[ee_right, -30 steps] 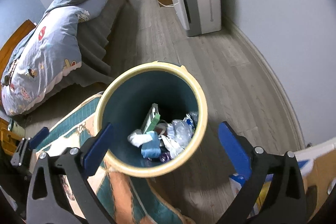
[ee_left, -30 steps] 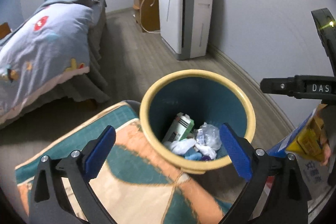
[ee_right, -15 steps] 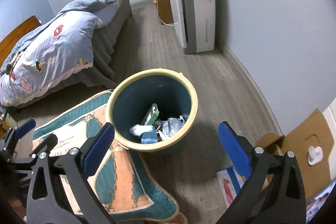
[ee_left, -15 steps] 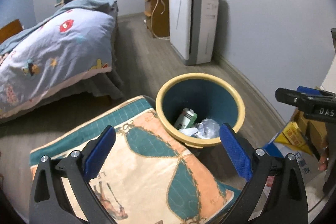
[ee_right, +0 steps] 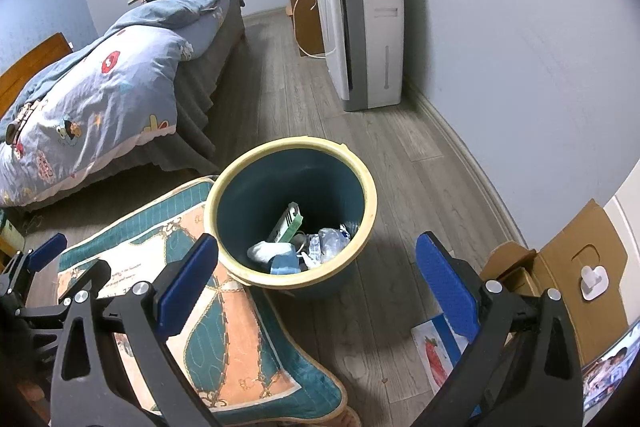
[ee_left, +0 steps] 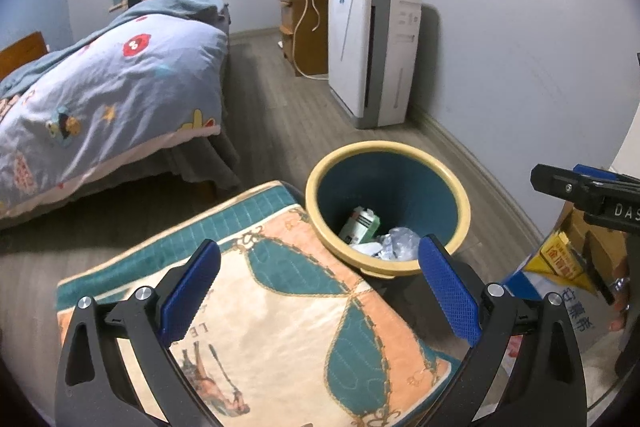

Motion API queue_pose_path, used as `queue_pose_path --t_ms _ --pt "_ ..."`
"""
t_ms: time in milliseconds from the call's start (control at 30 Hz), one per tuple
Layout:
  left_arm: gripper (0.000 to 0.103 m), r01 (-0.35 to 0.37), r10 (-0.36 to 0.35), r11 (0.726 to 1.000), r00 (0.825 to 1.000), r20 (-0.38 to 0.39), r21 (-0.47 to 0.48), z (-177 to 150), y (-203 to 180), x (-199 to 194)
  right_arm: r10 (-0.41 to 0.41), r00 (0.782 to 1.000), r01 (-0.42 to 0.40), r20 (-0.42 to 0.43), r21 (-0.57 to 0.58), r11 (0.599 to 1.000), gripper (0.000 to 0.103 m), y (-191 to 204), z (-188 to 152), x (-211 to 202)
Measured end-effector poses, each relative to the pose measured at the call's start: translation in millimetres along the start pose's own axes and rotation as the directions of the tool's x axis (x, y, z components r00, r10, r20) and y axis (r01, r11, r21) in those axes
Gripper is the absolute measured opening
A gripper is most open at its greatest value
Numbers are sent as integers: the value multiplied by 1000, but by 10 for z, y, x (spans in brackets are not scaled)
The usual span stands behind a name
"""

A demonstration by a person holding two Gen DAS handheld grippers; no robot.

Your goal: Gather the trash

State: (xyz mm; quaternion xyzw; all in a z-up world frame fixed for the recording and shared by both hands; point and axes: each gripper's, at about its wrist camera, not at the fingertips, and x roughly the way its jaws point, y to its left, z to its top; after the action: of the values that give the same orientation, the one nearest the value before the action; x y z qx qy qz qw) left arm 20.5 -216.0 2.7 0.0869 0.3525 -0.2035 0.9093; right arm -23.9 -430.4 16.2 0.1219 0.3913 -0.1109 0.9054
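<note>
Over on the left stands the bed [ee_left: 100,87], its blue patterned quilt hanging down toward the wooden floor [ee_right: 304,115]. In front of it lies a cushion [ee_left: 280,327] in teal, peach and cream, and the left gripper [ee_left: 318,287] hangs above it with its blue-padded jaws spread wide and nothing between them. Just beside the cushion's far corner, touching it, sits the round bin [ee_right: 370,203], teal inside with a pale yellow rim, upright on the floor. The trash [ee_right: 304,247] lies at its bottom: a green-and-white carton, crumpled clear plastic, white tissue and a blue scrap. The right gripper [ee_right: 318,283] hovers over the bin's near side, jaws likewise wide apart and empty. Behind, against the wall, stands a white air purifier [ee_right: 368,35]. At the far right sits an open cardboard box [ee_right: 560,267].
</note>
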Motion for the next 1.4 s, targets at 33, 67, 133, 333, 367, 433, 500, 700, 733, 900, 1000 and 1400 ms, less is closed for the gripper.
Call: queue_pose_path --t_ms 33,67,133,333,367,433,500,700,733,900,1000,1400 --pt "98 -4 4 1000 1000 -1 2 1 1 5 -2 1000 2 2 -5 1000 97 -6 -1 -3" --pt "98 -10 10 1000 1000 0 6 0 1 12 -5 1000 5 3 -7 1000 97 0 -1 0" --pt "98 -13 13 1000 1000 -4 6 0 4 25 -5 1000 5 4 -9 1000 97 0 -9 -6" --pt "98 -13 13 1000 1000 -11 -7 6 18 60 -18 1000 19 12 -27 999 97 26 -6 0" --pt "98 -12 12 1000 1000 -11 -7 6 20 61 -19 1000 19 12 -28 999 97 26 -1 2" --pt "98 -11 11 1000 1000 -12 -7 6 22 60 -19 1000 20 10 -27 999 97 30 -3 -1" --pt "98 -10 10 1000 1000 -12 -6 7 23 59 -21 1000 21 10 -30 999 97 30 2 3" --pt "98 -12 12 1000 1000 -14 -7 7 17 71 -21 1000 22 9 -29 999 97 32 0 2" --pt "98 -14 14 1000 1000 -15 -8 8 18 75 -21 1000 21 9 -29 999 97 28 9 7" --pt "98 -17 17 1000 1000 -18 -9 -3 15 98 -18 1000 18 10 -31 999 97 31 7 8" --pt "98 -16 16 1000 1000 -18 -10 -1 14 98 -19 1000 19 10 -30 999 97 33 8 8" --pt "98 -17 17 1000 1000 -18 -10 1 7 103 -19 1000 19 11 -32 999 97 29 12 11"
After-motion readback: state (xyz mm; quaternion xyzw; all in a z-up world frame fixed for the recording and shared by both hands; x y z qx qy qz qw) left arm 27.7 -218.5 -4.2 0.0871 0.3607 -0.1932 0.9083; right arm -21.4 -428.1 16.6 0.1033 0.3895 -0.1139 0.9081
